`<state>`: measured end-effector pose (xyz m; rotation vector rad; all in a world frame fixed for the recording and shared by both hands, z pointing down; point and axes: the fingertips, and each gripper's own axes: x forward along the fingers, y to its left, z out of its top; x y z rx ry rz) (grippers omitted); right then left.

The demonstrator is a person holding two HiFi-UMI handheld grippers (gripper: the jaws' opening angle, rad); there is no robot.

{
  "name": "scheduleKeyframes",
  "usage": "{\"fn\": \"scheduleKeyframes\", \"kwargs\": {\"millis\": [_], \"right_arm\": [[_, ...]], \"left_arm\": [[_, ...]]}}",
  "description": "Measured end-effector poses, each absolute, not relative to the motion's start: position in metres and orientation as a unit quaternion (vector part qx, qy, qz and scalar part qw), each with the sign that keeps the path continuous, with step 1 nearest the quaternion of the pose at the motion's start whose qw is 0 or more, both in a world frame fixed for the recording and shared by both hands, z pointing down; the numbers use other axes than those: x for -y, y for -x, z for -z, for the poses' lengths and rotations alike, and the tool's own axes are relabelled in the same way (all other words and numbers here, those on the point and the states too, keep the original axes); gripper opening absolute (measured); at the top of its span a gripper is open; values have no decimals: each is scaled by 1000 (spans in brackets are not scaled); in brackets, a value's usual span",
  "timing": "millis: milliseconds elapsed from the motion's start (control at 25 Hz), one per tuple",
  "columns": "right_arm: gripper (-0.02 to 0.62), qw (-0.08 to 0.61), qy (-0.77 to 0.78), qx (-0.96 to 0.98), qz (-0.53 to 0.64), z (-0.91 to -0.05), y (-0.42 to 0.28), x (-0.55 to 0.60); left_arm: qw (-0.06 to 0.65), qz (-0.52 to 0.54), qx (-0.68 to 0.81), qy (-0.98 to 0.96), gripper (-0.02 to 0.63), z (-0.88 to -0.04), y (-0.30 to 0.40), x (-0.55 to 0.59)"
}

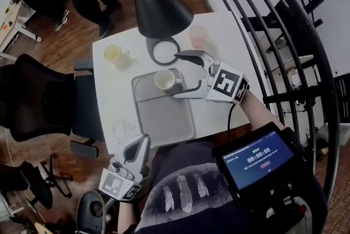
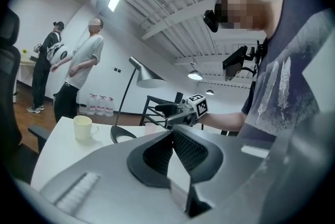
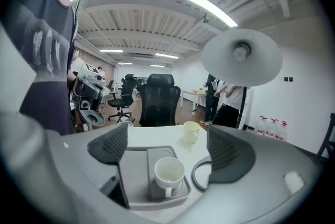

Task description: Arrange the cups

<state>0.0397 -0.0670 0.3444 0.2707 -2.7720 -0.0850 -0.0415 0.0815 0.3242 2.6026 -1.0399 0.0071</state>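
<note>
Grey right gripper (image 1: pixel 175 76) at mid-frame of the head view, jaws spread wide and pinching nothing, hanging above the white cup (image 1: pixel 164 79) upright at the top end of the grey tray (image 1: pixel 169 118). Left gripper (image 1: pixel 141 143) at lower left by the near edge of the white table (image 1: pixel 235 36), jaws pressed together and empty. Farther out on the table: yellow cup (image 1: pixel 112 53) at upper left, pink cup (image 1: pixel 197 36) at upper right, black lamp (image 1: pixel 158 3) between them, and possibly a clear glass (image 1: pixel 121 129) just left of the tray.

Lamp shade (image 1: pixel 161 9) hides part of the table (image 1: pixel 109 91)
</note>
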Motion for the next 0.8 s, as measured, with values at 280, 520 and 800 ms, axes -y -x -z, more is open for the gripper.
{"fn": "scheduleKeyframes", "kwargs": {"millis": [280, 520, 800], "right_arm": [[466, 129, -118, 983, 51, -306, -59, 53], [352, 88, -144, 986, -5, -286, -86, 49], [4, 67, -142, 987, -23, -287, -100, 29]], "left_arm": [[165, 3, 356, -920, 16, -306, 37, -87], [143, 8, 371, -918, 16, -305, 40, -80], [135, 7, 373, -918, 16, -306, 49, -81]]}}
